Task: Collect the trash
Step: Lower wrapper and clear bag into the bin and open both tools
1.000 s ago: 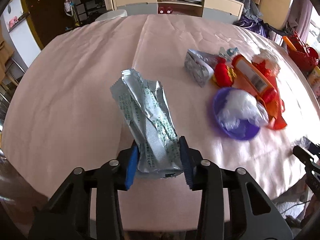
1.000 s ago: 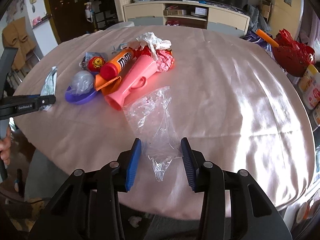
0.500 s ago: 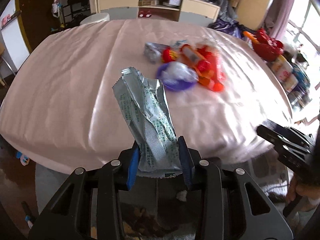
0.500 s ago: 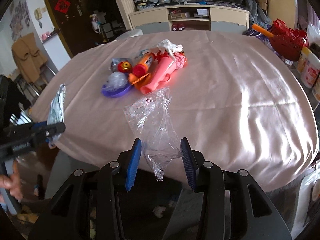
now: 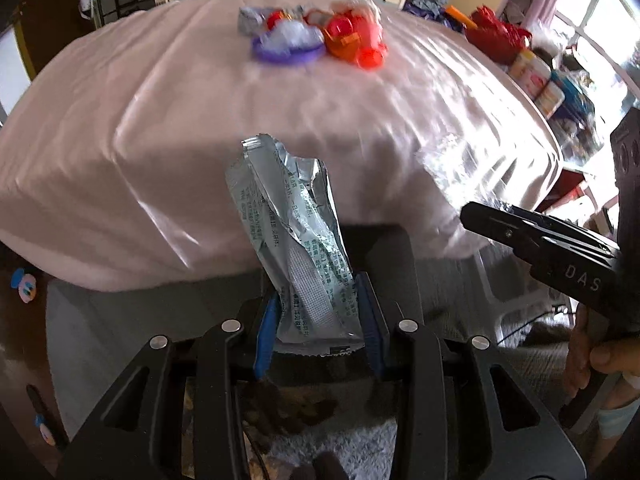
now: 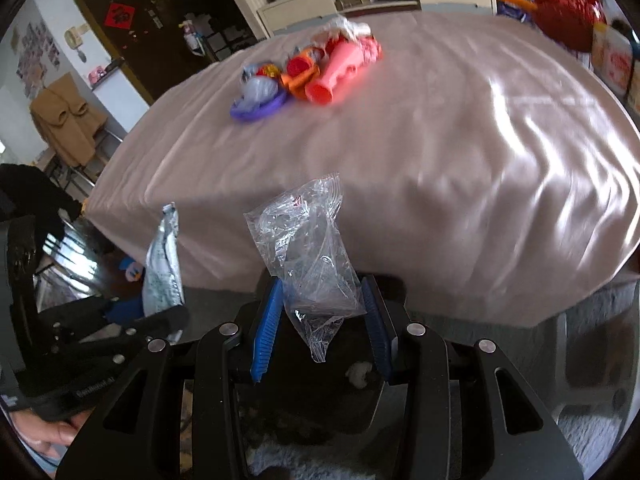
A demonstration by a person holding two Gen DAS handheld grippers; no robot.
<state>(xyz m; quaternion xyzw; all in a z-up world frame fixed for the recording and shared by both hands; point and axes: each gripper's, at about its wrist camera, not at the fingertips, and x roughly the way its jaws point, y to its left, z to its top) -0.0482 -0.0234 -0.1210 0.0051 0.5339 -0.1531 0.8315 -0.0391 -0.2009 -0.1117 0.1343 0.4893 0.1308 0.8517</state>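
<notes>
Nearest, left gripper [image 5: 318,330]: jaws clamped on a foil wrapper [image 5: 292,240], which stands up and leans left, held off the table edge
Right gripper [image 6: 320,330]: blue pads pinching a clear bag [image 6: 312,248]; its tail hangs below the jaws
Table [image 6: 440,128]: pink cloth, beyond both grippers
Far trash: purple lid [image 5: 286,50], red and orange pieces [image 5: 352,40], pink tube [image 6: 340,72], clustered together on the cloth

I'm seeing a silver foil wrapper [image 5: 296,248] with green print between my left blue-padded jaws, a clear plastic bag [image 6: 312,256] between my right ones, and beyond them a pale pink cloth [image 6: 440,128], purple lid [image 6: 260,106] and coral-pink bottle [image 6: 340,76].
</notes>
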